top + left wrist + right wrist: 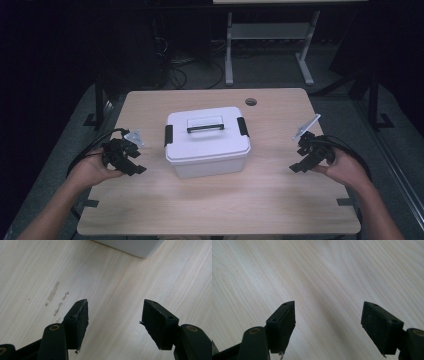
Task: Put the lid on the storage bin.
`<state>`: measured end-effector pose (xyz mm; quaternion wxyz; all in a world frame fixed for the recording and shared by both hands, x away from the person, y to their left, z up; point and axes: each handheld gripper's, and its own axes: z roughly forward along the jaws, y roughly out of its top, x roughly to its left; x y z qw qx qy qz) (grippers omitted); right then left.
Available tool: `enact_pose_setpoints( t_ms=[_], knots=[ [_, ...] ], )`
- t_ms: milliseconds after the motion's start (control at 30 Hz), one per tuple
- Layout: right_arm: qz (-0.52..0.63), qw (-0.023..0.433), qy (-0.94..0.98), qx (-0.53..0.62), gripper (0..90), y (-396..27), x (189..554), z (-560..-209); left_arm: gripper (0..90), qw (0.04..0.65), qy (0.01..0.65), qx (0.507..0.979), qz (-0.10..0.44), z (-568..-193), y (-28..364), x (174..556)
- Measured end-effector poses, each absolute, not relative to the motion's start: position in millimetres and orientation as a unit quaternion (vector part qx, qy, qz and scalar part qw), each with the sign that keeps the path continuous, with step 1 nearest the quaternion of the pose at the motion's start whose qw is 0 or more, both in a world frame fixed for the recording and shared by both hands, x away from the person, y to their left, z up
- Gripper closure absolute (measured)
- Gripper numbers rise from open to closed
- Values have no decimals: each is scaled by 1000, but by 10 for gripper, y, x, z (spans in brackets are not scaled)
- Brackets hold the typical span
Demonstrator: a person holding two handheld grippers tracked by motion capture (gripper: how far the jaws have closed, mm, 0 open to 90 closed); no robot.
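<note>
A white plastic box point(207, 142) with a lid, a black handle and black side latches stands in the middle of the wooden table point(220, 200). To the box's left a hand holds my left gripper point(136, 166) low over the table, open with nothing between its jaws. In the left gripper view its jaws point(115, 315) point down at bare wood, with a corner of the box point(135, 247) at the top edge. On the right of the box my right gripper point(296, 166) is open and empty too. Its own view has the jaws point(328, 317) spread over plain wood.
A round cable hole point(251, 102) lies in the table's far edge behind the box. Small scuff marks point(53, 293) mark the wood near the left gripper. Beyond the table, on the dark floor, stand a white desk frame point(270, 45) and cables.
</note>
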<state>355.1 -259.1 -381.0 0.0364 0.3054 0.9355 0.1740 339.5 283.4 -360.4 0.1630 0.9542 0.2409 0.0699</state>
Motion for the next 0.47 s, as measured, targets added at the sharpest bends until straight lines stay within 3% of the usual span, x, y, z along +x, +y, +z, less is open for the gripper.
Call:
enact_pose_setpoints(
  t_ms=[467],
  knots=[
    [178, 32, 933, 311, 269, -2632, 3495, -3866, 357, 167, 249, 952, 64, -3746, 2874, 3315]
  ],
)
